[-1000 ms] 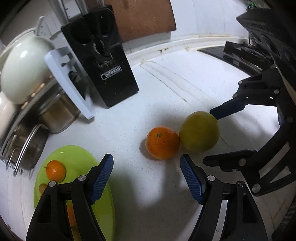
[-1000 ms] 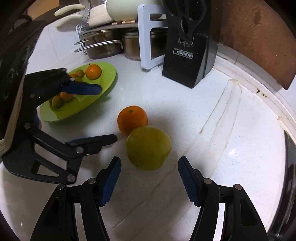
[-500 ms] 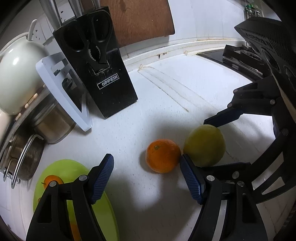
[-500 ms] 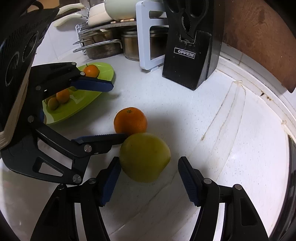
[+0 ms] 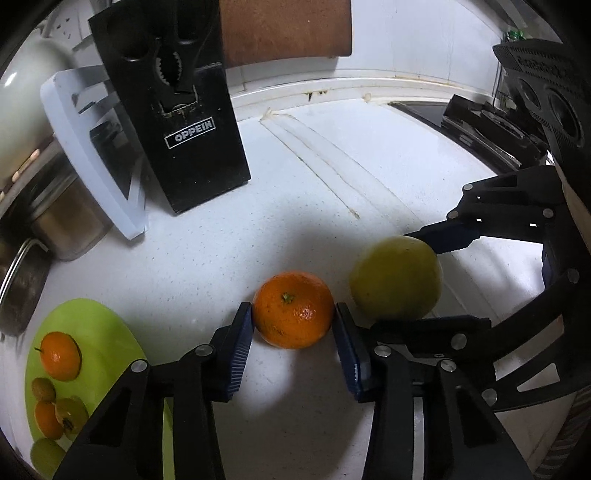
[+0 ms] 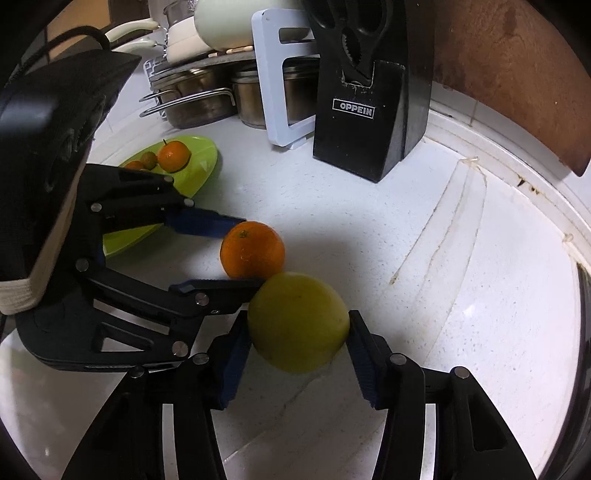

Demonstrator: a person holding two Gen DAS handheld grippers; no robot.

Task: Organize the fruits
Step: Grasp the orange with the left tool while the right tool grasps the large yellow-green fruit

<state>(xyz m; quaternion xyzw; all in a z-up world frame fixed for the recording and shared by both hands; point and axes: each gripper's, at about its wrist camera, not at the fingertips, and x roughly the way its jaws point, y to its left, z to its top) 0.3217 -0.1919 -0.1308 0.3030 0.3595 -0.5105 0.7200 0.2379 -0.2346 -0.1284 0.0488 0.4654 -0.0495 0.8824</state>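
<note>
An orange [image 5: 293, 310] rests on the white counter between my left gripper's [image 5: 293, 332] blue pads, which touch both its sides. The orange also shows in the right wrist view [image 6: 253, 249]. A larger yellow-green fruit [image 6: 297, 321] sits just beside it, held between my right gripper's [image 6: 297, 339] pads; it also shows in the left wrist view [image 5: 395, 282]. A lime-green plate [image 5: 107, 332] with a small orange [image 5: 60, 355] and several small fruits lies at lower left, and shows in the right wrist view [image 6: 199, 166].
A black OPPEIN knife block [image 5: 184, 110] stands behind, with a white board rack [image 5: 96, 155], steel pots [image 6: 199, 99] and a cream kettle [image 5: 26, 96] to its left. A wooden board [image 5: 284, 29] leans on the back wall. A dark hob edge [image 5: 443, 122] lies at right.
Both grippers moved forward and closed. The left pads now touch the orange; the right pads now clamp the yellow-green fruit.
</note>
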